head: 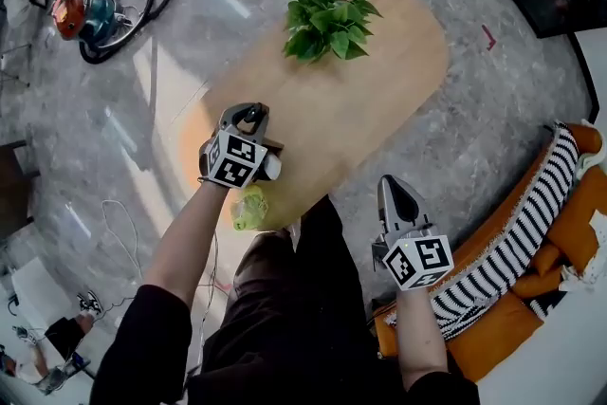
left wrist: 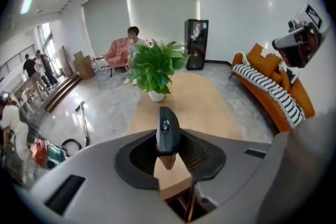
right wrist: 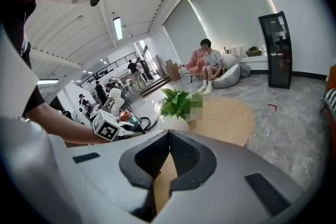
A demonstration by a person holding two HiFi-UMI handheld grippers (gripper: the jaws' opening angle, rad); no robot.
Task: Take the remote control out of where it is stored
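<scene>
A slim black remote control (left wrist: 167, 128) stands upright between the jaws of my left gripper (left wrist: 169, 143), which is shut on its lower end. In the head view that left gripper (head: 250, 120) hovers over the near left end of the oval wooden table (head: 379, 81), the dark remote (head: 251, 118) showing at its tip. My right gripper (head: 398, 193) hangs off the table's near right side above the floor, shut with nothing in it. In the right gripper view its jaws (right wrist: 169, 135) meet, and the left gripper's marker cube (right wrist: 107, 131) shows at the left.
A potted green plant (head: 325, 14) stands at the table's far end. A yellow-green object (head: 249, 209) lies below the near table edge. An orange sofa (head: 517, 313) with a striped blanket is at the right. A vacuum cleaner (head: 87, 14) sits on the floor far left.
</scene>
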